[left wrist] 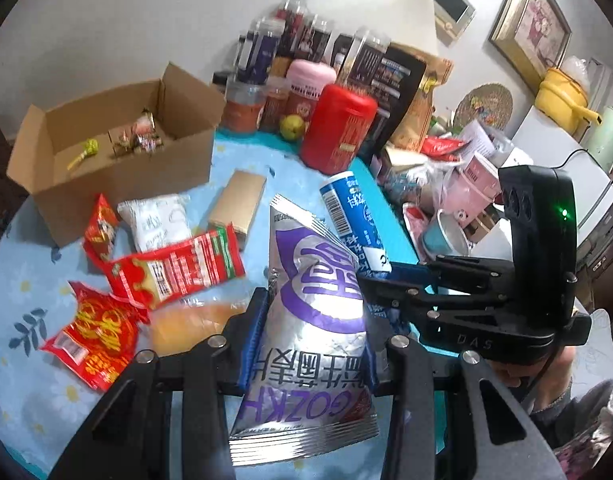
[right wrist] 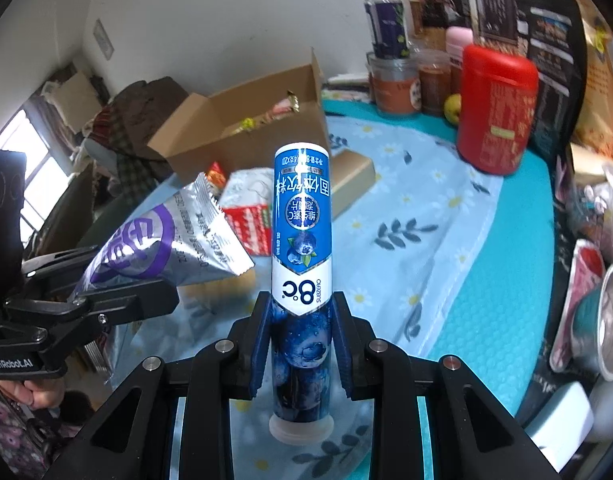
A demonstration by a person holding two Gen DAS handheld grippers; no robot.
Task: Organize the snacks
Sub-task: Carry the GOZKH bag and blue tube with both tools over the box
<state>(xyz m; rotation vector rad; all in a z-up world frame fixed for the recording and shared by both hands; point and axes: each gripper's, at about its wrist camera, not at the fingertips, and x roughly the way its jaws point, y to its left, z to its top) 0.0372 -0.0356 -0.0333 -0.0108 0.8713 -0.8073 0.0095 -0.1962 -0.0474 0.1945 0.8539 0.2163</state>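
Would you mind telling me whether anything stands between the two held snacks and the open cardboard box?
Nothing visible blocks the way. The silver pouch and blue tube are held above the table; the red packets and tan box lie flat below, and the cardboard box is open on top.

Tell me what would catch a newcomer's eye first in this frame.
Each gripper holds a snack aloft: the left gripper clamps a silver-and-purple packet, and the right gripper clamps a blue tube. Behind them, an open cardboard box sits on the floral tablecloth.
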